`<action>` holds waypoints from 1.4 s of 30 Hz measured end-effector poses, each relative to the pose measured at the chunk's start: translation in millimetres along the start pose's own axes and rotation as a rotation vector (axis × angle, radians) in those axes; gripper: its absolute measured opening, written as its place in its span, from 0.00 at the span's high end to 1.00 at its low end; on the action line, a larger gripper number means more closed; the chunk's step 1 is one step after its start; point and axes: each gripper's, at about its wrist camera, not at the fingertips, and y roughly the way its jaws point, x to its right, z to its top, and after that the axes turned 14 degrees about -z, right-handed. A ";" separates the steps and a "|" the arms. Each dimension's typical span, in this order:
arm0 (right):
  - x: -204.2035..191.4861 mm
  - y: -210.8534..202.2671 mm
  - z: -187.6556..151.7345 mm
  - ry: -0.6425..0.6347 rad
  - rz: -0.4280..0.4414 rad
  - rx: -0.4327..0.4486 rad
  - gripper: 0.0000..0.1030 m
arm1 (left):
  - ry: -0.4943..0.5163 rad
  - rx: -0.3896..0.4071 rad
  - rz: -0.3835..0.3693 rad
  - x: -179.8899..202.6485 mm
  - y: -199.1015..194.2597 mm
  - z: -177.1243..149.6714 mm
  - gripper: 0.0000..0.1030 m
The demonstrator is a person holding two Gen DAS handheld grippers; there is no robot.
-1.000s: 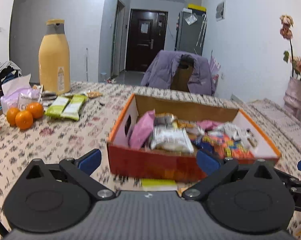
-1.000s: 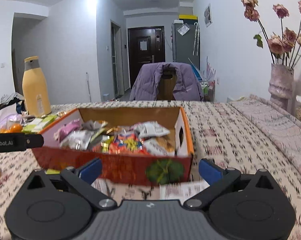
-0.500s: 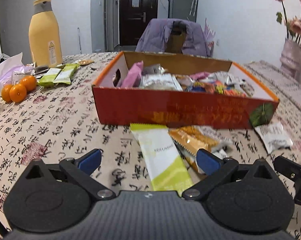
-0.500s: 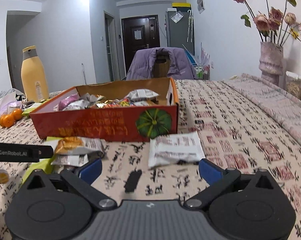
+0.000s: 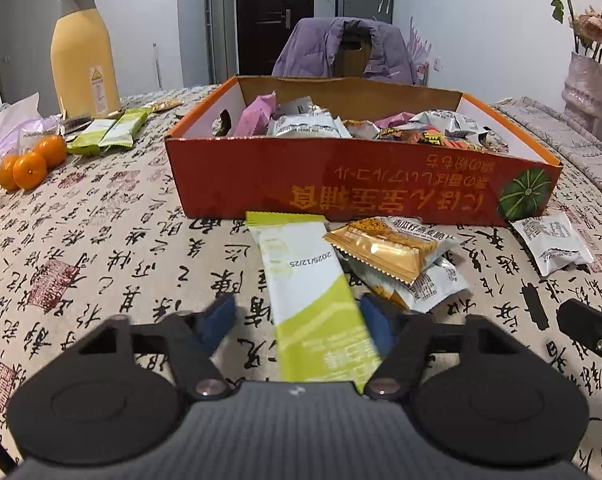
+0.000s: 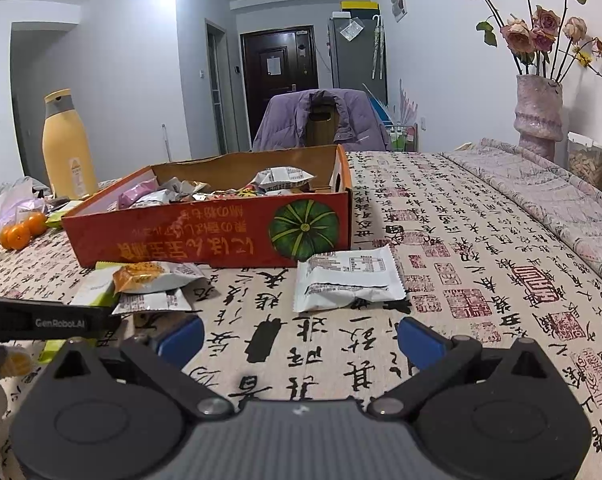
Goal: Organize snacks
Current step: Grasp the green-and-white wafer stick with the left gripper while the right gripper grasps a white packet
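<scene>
The green-and-white snack bar [image 5: 313,296] lies flat on the tablecloth [image 5: 113,240] just in front of the red box [image 5: 341,188], its far end almost at the box's front wall and its near end running between the fingers of my left gripper [image 5: 299,316]. I see that gripper's blue pads [image 5: 221,314] spread apart, 1 on each side of the bar; the right-hand pad sits against the wrapper's edge, the left-hand pad stands clear of it. Just right of the bar, an orange packet [image 5: 385,248] rests on top of a silver packet [image 5: 425,284], and they overlap the bar's right edge.

Farther right, a white packet [image 6: 347,278] lies alone on the cloth near the box corner that carries the green pumpkin picture [image 6: 303,230]. My right gripper [image 6: 299,338] hangs low over the cloth just short of that packet, fingers wide apart and holding nothing. From its camera I see the left gripper's black body [image 6: 41,322] at the left edge.

The red box is open-topped and already full of mixed wrapped snacks [image 5: 341,128]. To its left, well apart, 2 more green bars [image 5: 109,132] lie near a tall yellow bottle [image 5: 83,52], with 3 oranges [image 5: 29,160] beside a plastic bag [image 5: 13,124]. Behind the table stands a chair with a purple jacket [image 5: 349,52], and a vase of roses [image 6: 539,116] stands at the right.
</scene>
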 end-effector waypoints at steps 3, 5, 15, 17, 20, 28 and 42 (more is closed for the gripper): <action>-0.2 -0.1 0.2 0.002 0.005 -0.002 0.00 | -0.011 0.015 -0.014 -4.2 -4.7 0.7 0.63; -0.5 0.0 -0.2 0.003 0.007 -0.002 0.00 | -0.012 0.029 -0.009 -6.2 -8.5 0.0 0.63; -0.9 0.5 0.4 0.005 -0.002 -0.001 0.00 | -0.007 0.099 -0.017 -15.2 -29.5 5.7 0.63; -1.1 0.8 0.8 0.003 -0.007 0.001 0.00 | -0.012 0.108 -0.015 -18.8 -31.9 7.6 0.63; 0.1 1.6 4.1 0.001 -0.018 0.006 0.00 | -0.022 0.118 -0.016 -24.3 -34.9 9.5 0.63; 4.3 18.0 23.2 -0.028 -0.070 0.003 0.00 | -0.027 0.158 -0.036 -32.1 -44.0 13.7 0.63; -5.0 95.2 49.0 -0.104 -0.118 -0.169 0.00 | -0.033 0.183 -0.040 -35.8 -49.1 19.0 0.63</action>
